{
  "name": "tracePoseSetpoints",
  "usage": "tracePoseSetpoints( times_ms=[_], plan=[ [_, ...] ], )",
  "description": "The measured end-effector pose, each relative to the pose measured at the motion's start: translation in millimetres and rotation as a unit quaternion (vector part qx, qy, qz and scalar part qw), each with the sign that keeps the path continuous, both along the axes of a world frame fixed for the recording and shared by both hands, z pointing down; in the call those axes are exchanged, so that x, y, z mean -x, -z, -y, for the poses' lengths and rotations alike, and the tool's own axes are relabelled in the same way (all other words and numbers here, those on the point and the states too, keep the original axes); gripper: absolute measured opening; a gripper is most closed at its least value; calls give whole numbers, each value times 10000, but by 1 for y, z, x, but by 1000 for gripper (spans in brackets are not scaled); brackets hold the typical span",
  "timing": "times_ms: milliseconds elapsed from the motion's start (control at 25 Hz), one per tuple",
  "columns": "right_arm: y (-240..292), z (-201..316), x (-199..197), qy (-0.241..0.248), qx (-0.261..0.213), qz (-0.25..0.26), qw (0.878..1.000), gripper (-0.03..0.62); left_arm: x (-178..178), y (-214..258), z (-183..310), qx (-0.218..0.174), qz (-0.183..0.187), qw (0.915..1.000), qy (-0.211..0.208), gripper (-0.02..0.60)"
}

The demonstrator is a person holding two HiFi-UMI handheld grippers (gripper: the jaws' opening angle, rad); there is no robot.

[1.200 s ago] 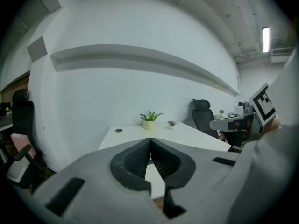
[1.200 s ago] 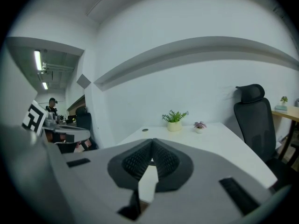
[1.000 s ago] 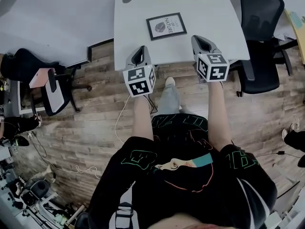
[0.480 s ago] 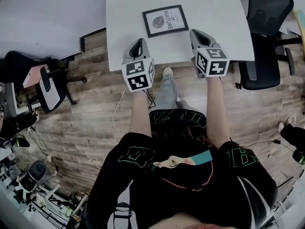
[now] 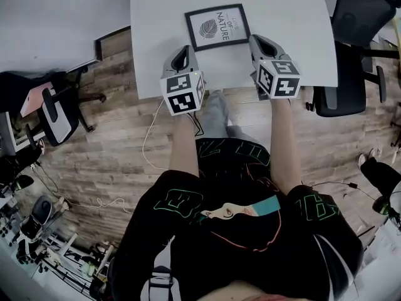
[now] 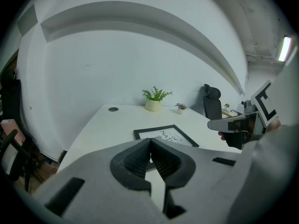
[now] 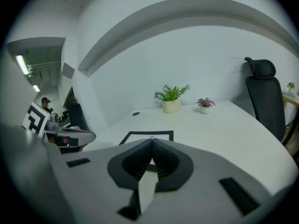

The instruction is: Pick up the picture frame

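Two grippers, both with jaws pressed together and nothing between them. The left gripper sits over the near edge of the white table, and the right gripper is level with it on the other side. Each has a marker cube at the back and a bare forearm behind it.

The picture frame lies flat on the table close to the near edge. It has a black border, a white mat, a leaf print and some lettering. It is ahead of both tips and between them, with the left tip near its near-left corner and the right tip just beside its near-right corner. Neither is gripping it.

In the left gripper view the frame shows just past the closed tips. Farther back on the table are a potted plant and a small pot. A black office chair stands at the table's right side, on a wood floor.
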State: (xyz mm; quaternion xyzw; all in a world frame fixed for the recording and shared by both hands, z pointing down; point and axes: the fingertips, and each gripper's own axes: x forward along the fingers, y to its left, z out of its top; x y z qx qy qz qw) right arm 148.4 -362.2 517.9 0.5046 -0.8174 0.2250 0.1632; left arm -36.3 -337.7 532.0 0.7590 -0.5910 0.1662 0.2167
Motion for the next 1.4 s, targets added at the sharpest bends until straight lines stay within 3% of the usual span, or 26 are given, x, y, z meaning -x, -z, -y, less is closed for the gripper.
tracePoseSetpoints(
  times_ms=[440,720,920,1200,1400],
  plan=[
    [-26,39,-1,-190,344,-291,9988,8,3,-33,37,370,-215,9990,87,9],
    [-45,55,7,-122,560,-431,9974,45,9,-50,52,549,-217,9981,197,9],
    [-63,62,5,-187,729,-520,9958,80,5,-64,58,658,-270,9974,130,57],
    [-78,71,8,-234,982,-634,9929,121,2,-82,65,1220,-429,9916,22,120],
    [-88,79,4,-308,1132,-744,9903,134,-1,-91,74,1412,-439,9890,-90,124]
  ],
)
